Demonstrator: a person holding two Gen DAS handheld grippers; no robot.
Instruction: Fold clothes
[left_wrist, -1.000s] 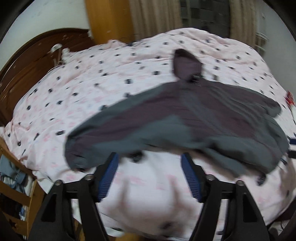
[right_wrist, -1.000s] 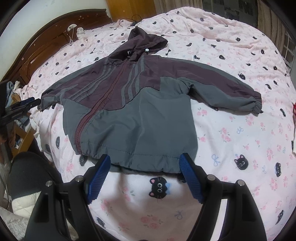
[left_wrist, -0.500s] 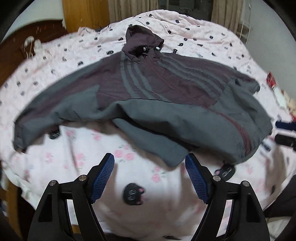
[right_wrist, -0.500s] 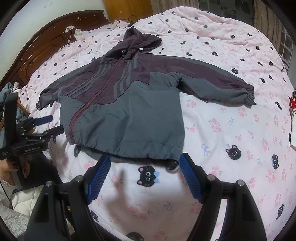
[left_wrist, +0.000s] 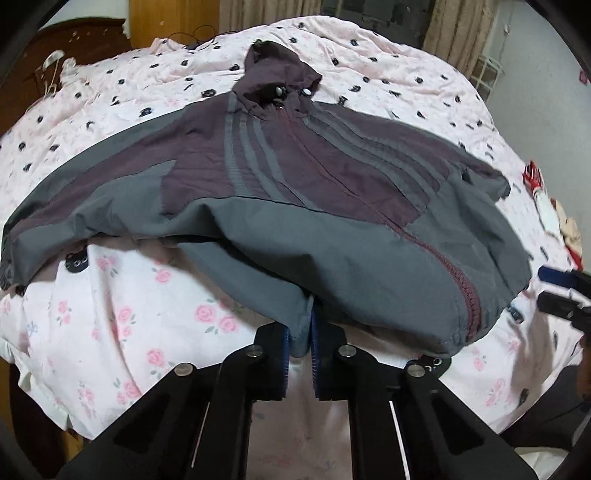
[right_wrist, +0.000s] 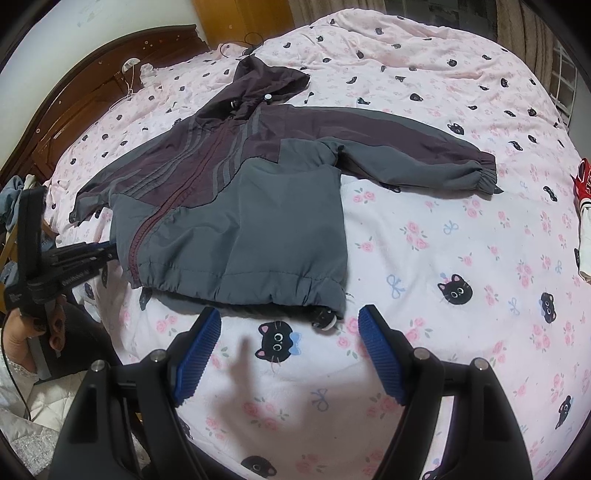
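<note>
Since half a second ago, left gripper (left_wrist: 298, 341) has clamped the grey-and-maroon hooded nylon jacket's (right_wrist: 236, 206) hem corner; right gripper (right_wrist: 290, 352) hovers wide apart; its printed lettering is unreadable.

One jacket (right_wrist: 236, 206) on bed (right_wrist: 461, 240): one hood (right_wrist: 266, 79) at far end, two sleeves, one zipper (right_wrist: 173, 199) down front, two snap buttons at collar. Two sets of three grey stripes across chest. Two grippers: left gripper (left_wrist: 300, 345), right gripper (right_wrist: 290, 354), two blue-padded fingers (right_wrist: 380, 354) each. One wooden headboard (right_wrist: 85, 107), far left. One red-white item (right_wrist: 583, 184) at right edge.
</note>
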